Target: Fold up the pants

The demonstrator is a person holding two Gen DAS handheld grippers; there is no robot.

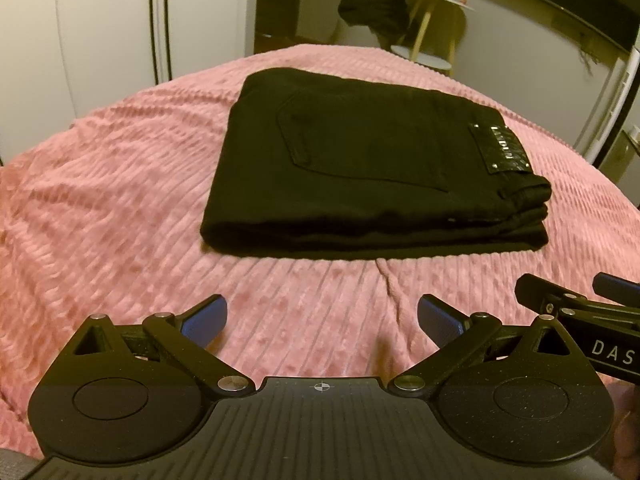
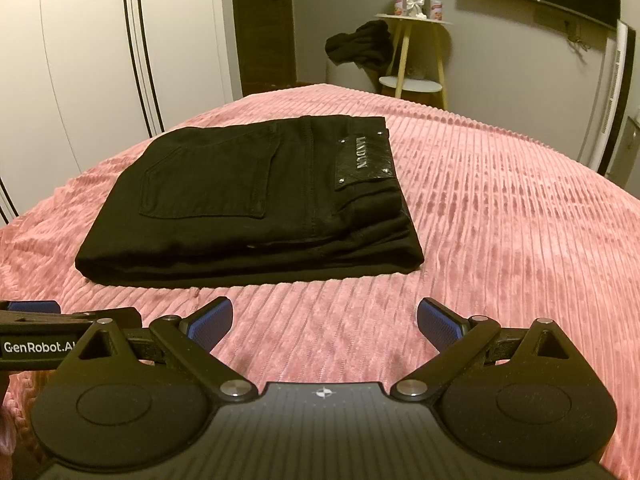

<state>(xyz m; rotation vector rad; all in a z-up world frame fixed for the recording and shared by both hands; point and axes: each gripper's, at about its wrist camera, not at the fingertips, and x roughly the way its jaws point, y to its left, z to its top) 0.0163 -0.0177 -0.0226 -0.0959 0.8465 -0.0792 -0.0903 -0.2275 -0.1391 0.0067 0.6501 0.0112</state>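
Black pants (image 2: pixel 248 196) are lying folded into a compact rectangle on a pink ribbed bedspread (image 2: pixel 500 220), back pocket and leather label facing up. The left gripper (image 1: pixel 322 322) and right gripper (image 2: pixel 325 322) are hovering side by side just short of them, both spread wide and holding nothing. The folding looks finished; at most, a final smoothing or straightening seems to be remaining.
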